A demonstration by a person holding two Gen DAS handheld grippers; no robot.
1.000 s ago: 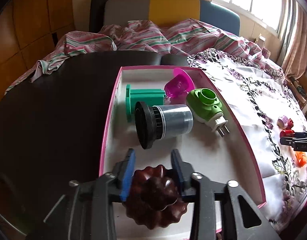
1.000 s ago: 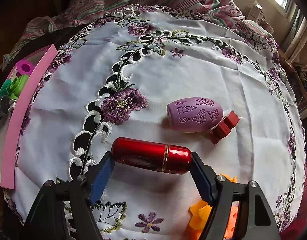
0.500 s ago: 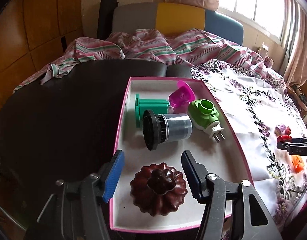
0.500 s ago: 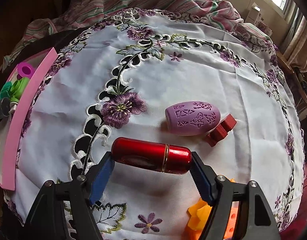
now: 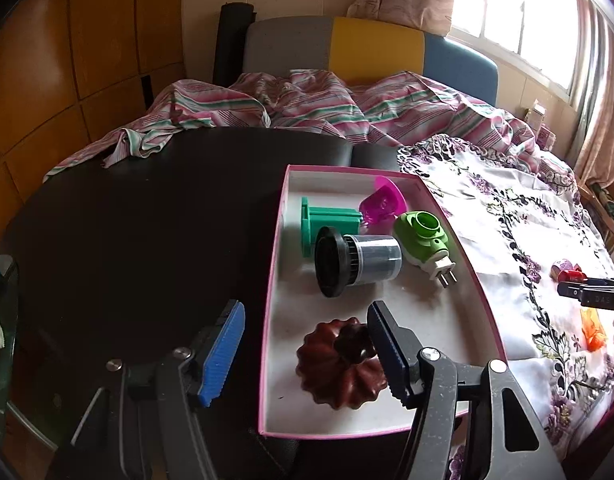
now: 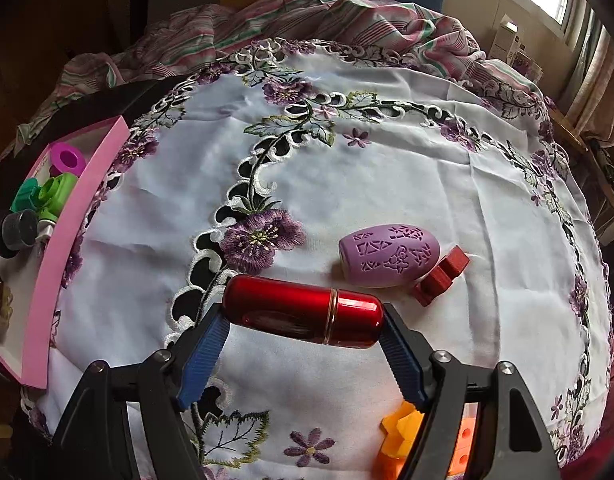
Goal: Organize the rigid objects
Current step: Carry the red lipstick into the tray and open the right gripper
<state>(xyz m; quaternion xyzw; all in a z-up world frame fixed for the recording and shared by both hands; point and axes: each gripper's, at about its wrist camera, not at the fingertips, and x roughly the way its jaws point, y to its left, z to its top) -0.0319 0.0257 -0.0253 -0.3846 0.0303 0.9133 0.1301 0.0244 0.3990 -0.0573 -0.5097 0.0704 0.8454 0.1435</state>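
Observation:
A pink-rimmed white tray [image 5: 467, 264] holds a brown fluted mould [image 5: 339, 368], a black-and-clear cylinder [image 5: 359, 266], a green plug [image 5: 423, 238], a teal block [image 5: 327, 222] and a magenta cup [image 5: 381, 204]. My left gripper [image 5: 303, 354] is open and empty above the tray's near left edge, with the mould beside its right finger. My right gripper [image 6: 303, 340] is shut on a red metal capsule [image 6: 303, 314], held lengthwise above the embroidered cloth [image 6: 387, 160]. A purple patterned egg [image 6: 389, 256], a red block [image 6: 441, 276] and orange pieces [image 6: 403, 436] lie on the cloth.
The tray [image 6: 47, 272] sits at the cloth's left edge on a dark round table [image 5: 127, 248]. A striped blanket [image 5: 307, 108] and a sofa [image 5: 367, 52] lie behind. My right gripper shows at the far right of the left wrist view [image 5: 587, 292].
My left gripper has let go of the brown mould, opened wide and drawn back and to the left. My right gripper has stayed shut on the capsule and lifted it slightly.

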